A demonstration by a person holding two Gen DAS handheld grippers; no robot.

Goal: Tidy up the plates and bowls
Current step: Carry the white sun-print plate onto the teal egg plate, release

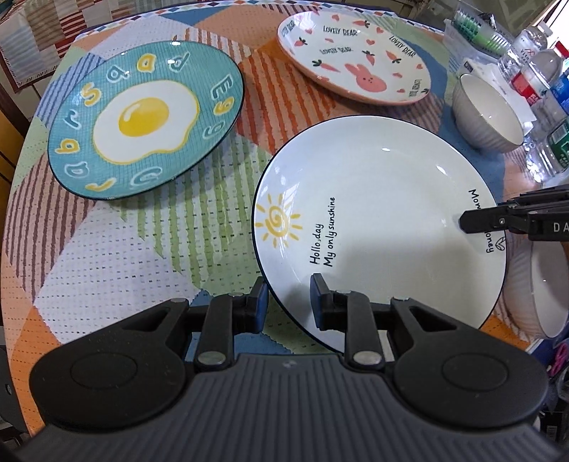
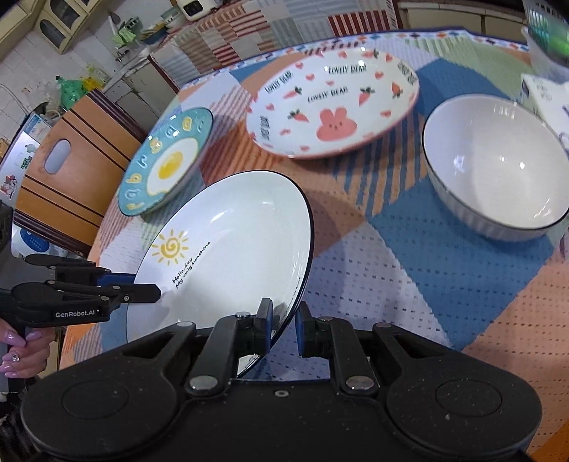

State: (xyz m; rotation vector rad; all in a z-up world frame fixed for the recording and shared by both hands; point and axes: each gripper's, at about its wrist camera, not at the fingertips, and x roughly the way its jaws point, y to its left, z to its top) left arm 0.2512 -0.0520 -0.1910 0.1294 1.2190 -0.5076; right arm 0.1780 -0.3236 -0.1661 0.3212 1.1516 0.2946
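A white sun plate (image 1: 377,213) (image 2: 227,256) is held off the table, tilted. My left gripper (image 1: 288,305) straddles its near rim, one finger on each side, with a small gap. It shows at the left of the right wrist view (image 2: 149,289). My right gripper (image 2: 285,325) straddles the opposite rim, jaws close to it; it also shows in the left wrist view (image 1: 466,224). A teal egg plate (image 1: 145,117) (image 2: 167,167) and a pink bunny plate (image 1: 355,57) (image 2: 330,103) lie on the table. A white ribbed bowl (image 1: 487,113) (image 2: 498,163) stands at the right.
Another ribbed bowl (image 1: 540,295) sits at the table's right edge under the sun plate. Water bottles (image 1: 540,71) and a plastic container (image 1: 473,28) crowd the far right. A wooden cabinet (image 2: 67,170) stands beyond the table's left edge. The patterned tablecloth (image 1: 160,241) covers the table.
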